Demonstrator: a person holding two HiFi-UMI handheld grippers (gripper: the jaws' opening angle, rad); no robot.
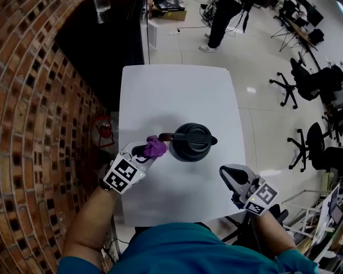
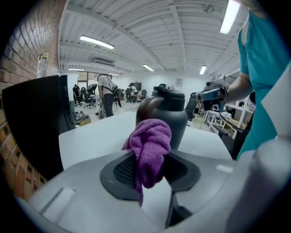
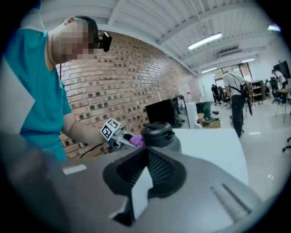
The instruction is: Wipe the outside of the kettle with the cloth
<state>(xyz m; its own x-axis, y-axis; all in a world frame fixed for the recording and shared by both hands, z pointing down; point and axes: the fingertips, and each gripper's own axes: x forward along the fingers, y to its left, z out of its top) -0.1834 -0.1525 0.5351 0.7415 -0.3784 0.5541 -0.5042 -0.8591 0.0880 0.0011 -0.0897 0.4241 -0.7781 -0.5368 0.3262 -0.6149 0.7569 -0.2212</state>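
A dark grey kettle (image 1: 191,142) with a lidded top stands upright in the middle of the white table (image 1: 171,91). My left gripper (image 1: 149,150) is shut on a purple cloth (image 1: 156,146), which sits right at the kettle's left side by its brown spout. In the left gripper view the cloth (image 2: 150,142) bulges out of the gripper (image 2: 150,157) just before the kettle (image 2: 172,114). My right gripper (image 1: 224,172) hovers over the table's front right corner, shut and empty, a short way from the kettle. From the right gripper view (image 3: 146,154) the kettle (image 3: 159,134) stands straight ahead.
A black cabinet (image 1: 99,45) stands against the brick wall (image 1: 32,107) at the back left, with a bottle (image 1: 102,8) on top. A red object (image 1: 104,131) sits on the floor left of the table. Office chairs (image 1: 305,80) stand to the right; a person (image 1: 220,24) stands far back.
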